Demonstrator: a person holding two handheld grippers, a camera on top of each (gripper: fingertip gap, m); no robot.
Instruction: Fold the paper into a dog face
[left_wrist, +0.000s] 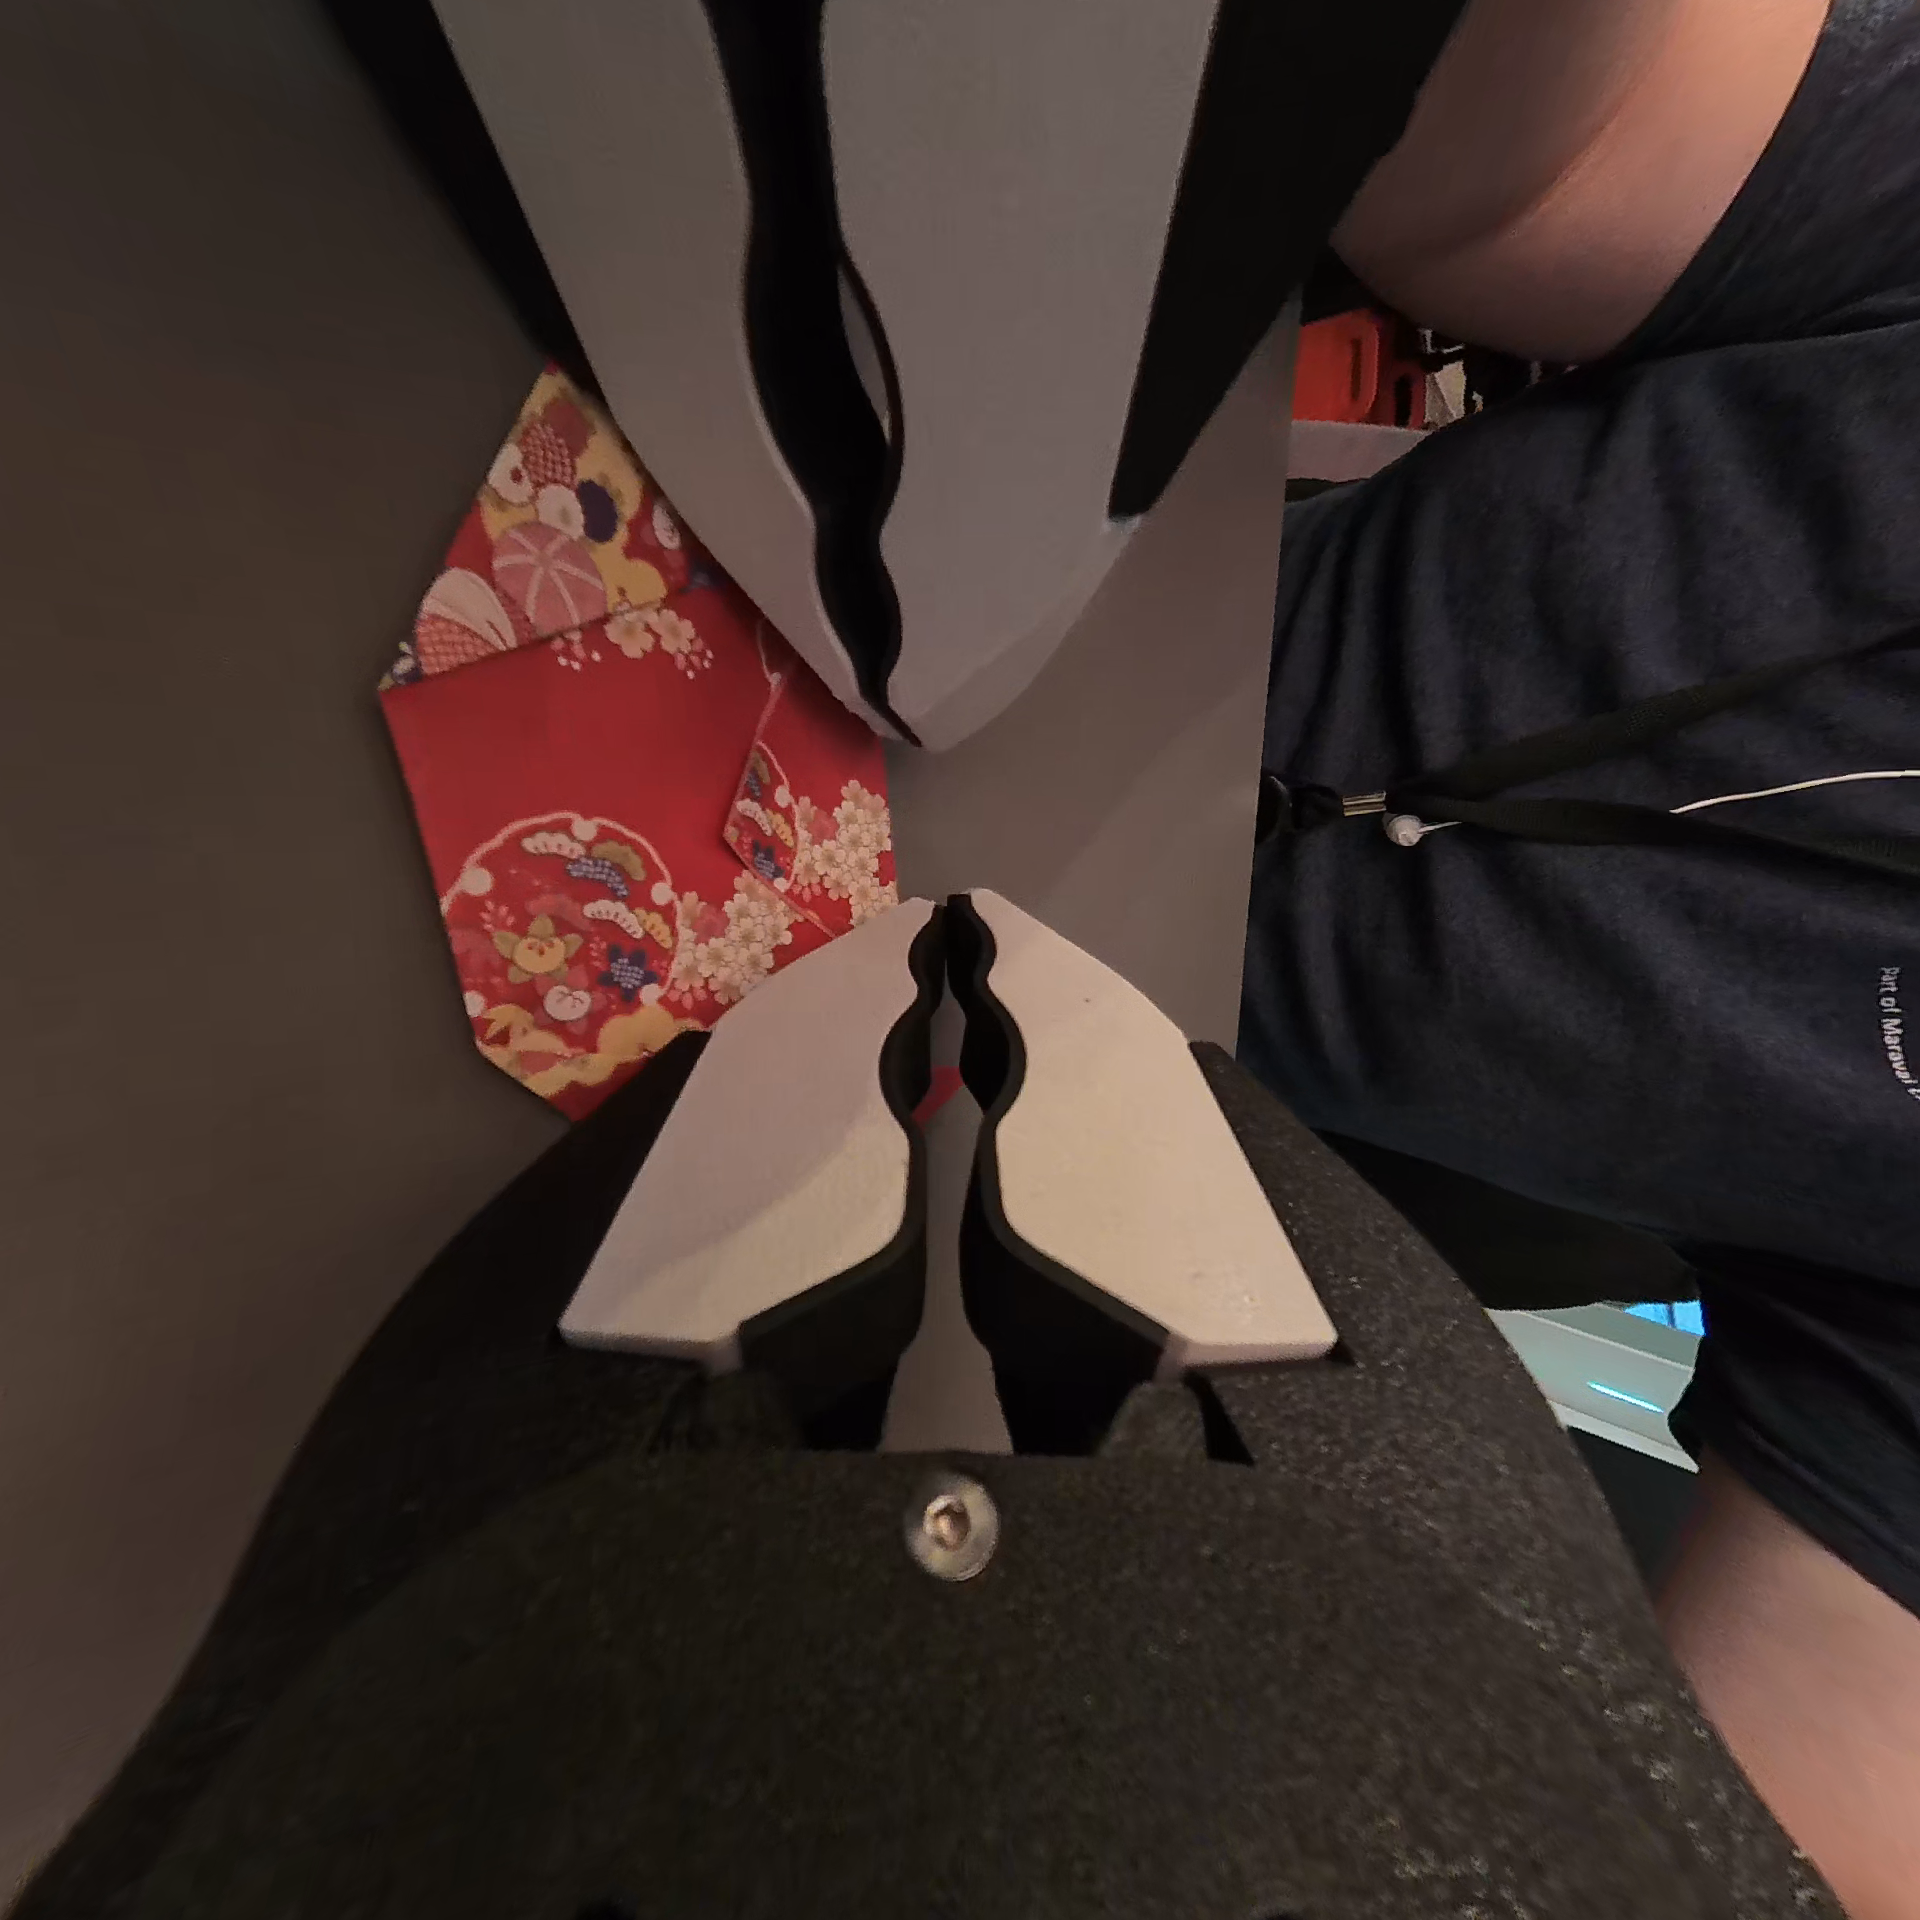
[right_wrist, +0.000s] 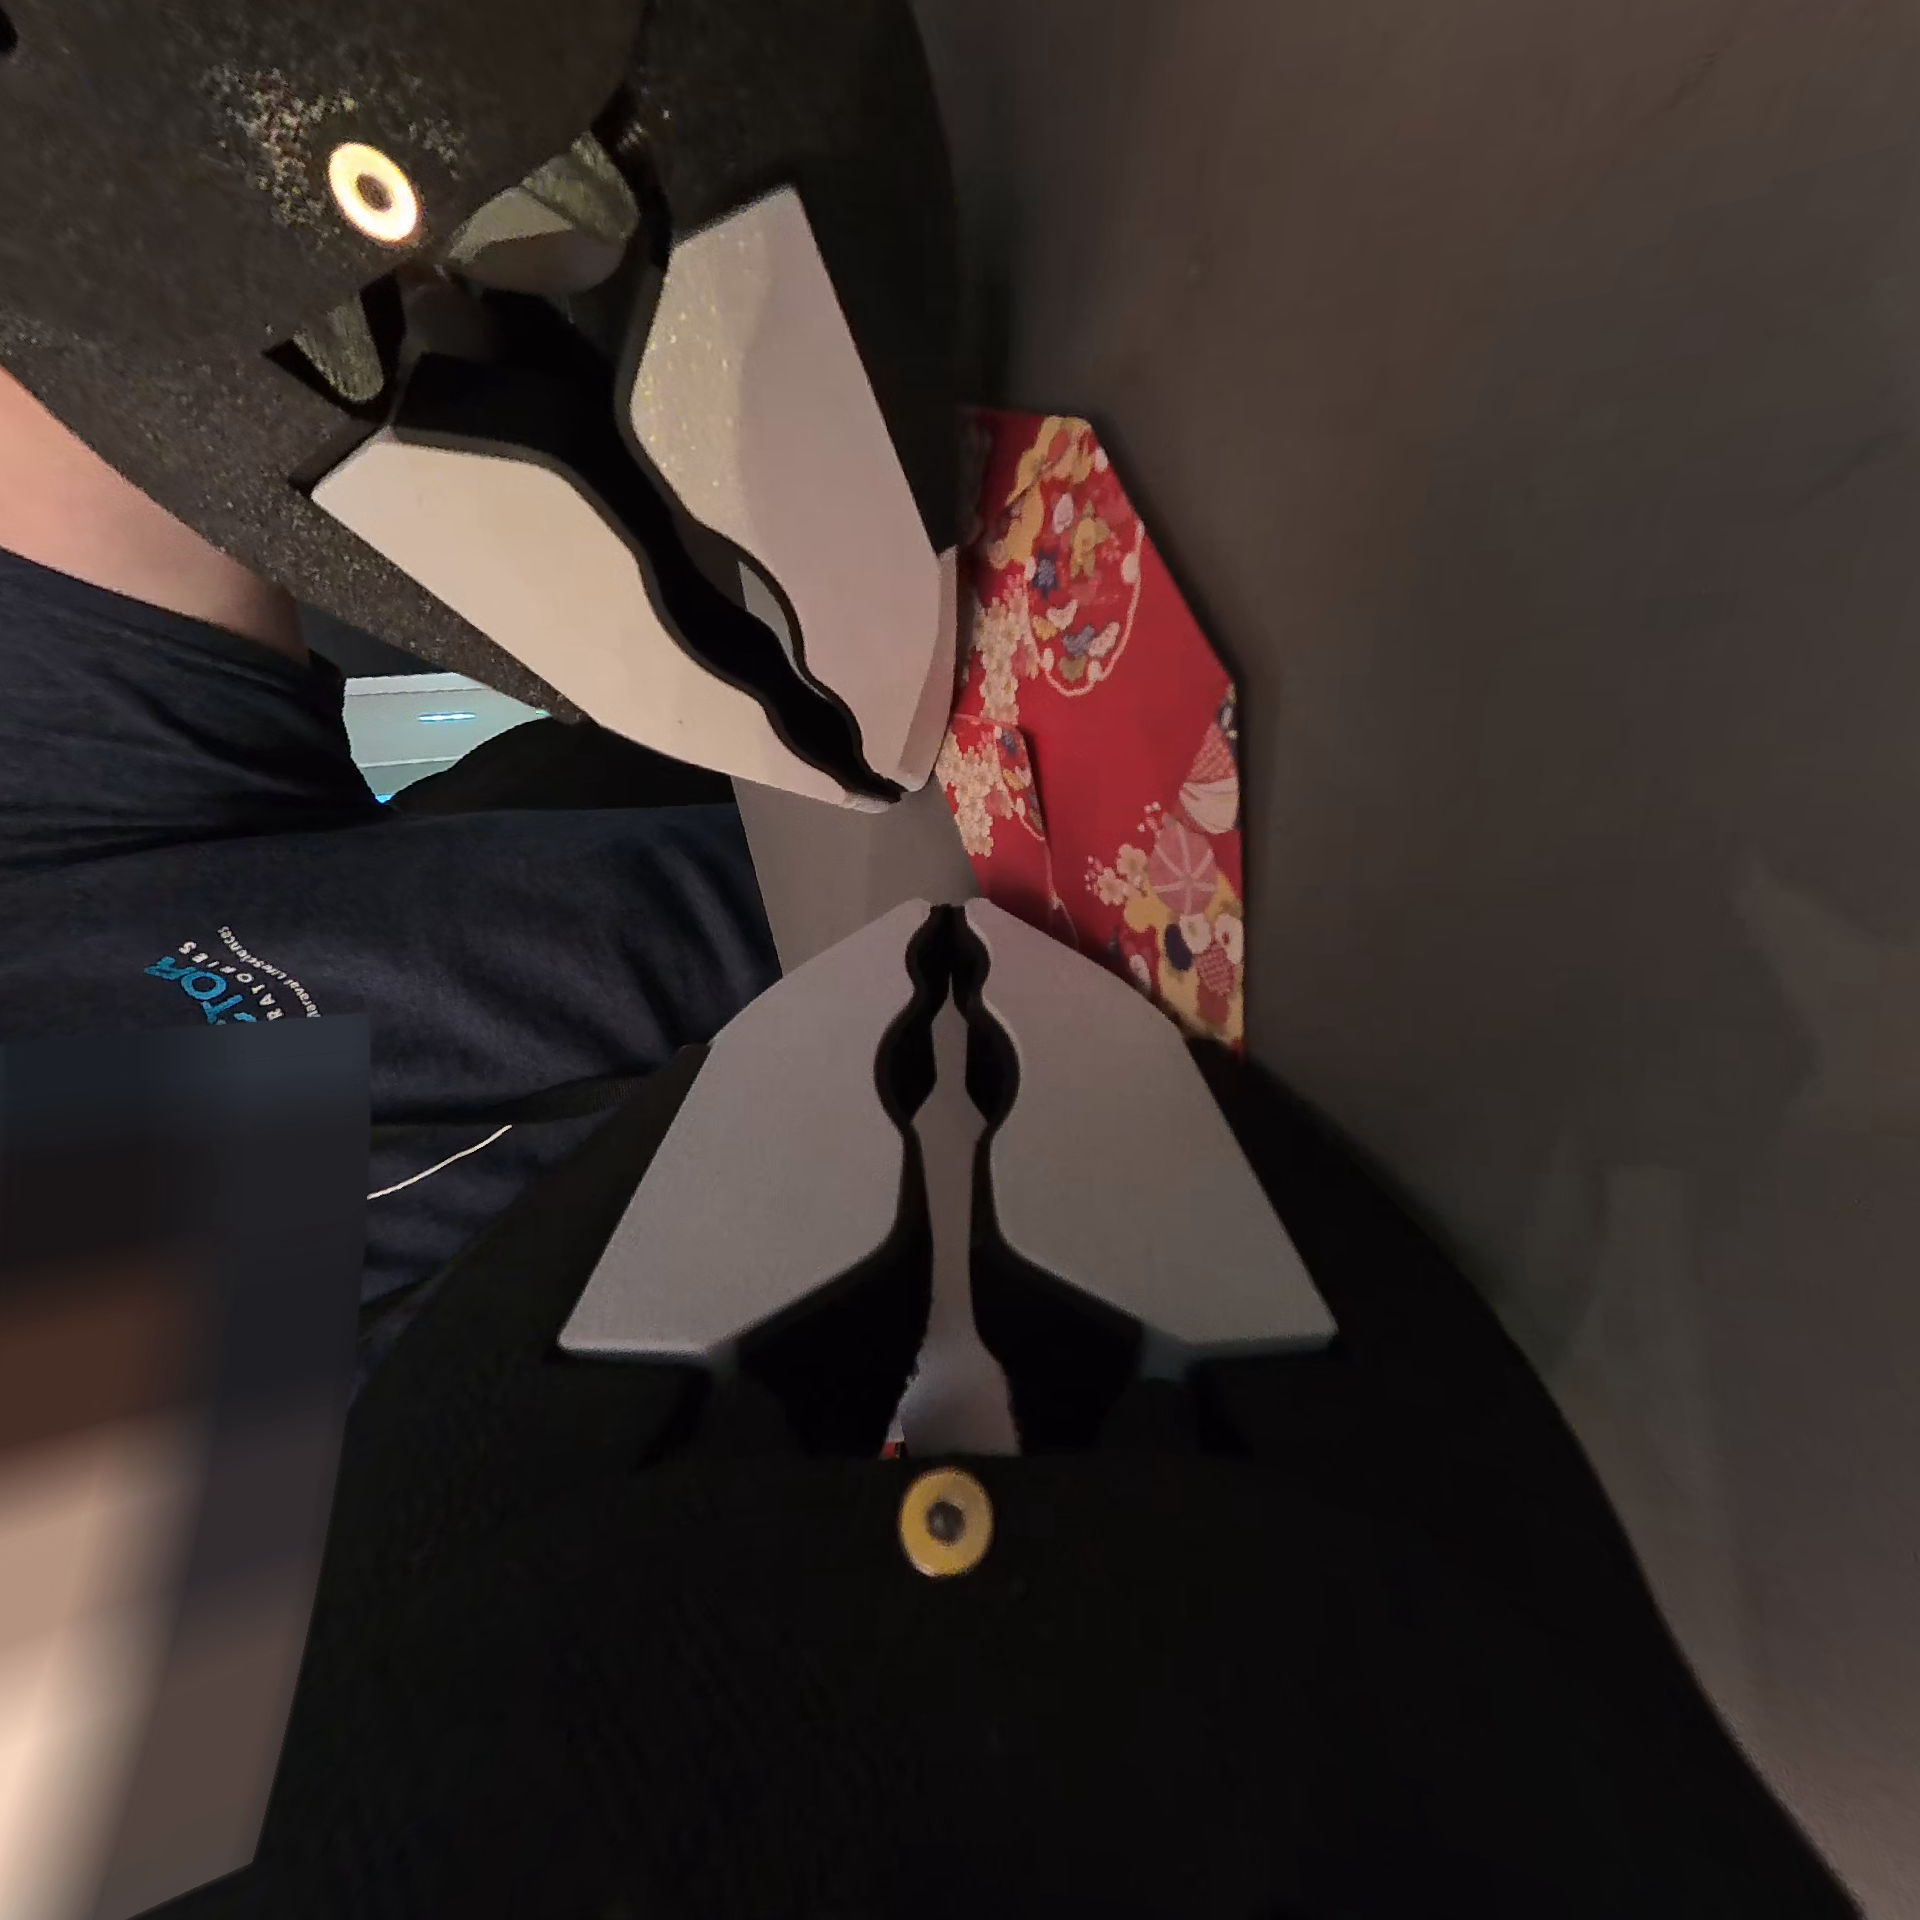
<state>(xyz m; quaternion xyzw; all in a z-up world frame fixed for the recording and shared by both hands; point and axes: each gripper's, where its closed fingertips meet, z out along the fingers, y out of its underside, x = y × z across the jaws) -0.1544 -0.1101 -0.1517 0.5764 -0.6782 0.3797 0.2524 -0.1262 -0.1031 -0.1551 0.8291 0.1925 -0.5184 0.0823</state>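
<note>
Lying folded on the grey counter (left_wrist: 208, 727), the red patterned paper (left_wrist: 623, 790) is risking a skewed crease as the clenched, empty left claw (left_wrist: 948, 906) and right claw (right_wrist: 948, 909) are meeting tip-to-tip just beside it.

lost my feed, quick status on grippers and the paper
Left gripper shut, right gripper shut, tips nearly meeting. Red patterned paper folded, flat on table. Nothing blocking.

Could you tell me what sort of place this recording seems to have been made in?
Probably an indoor desk or workbench for paper folding. A plain grey table holds a red patterned paper, partly folded, and a seated person in a dark shirt works both grippers close above it.
</note>
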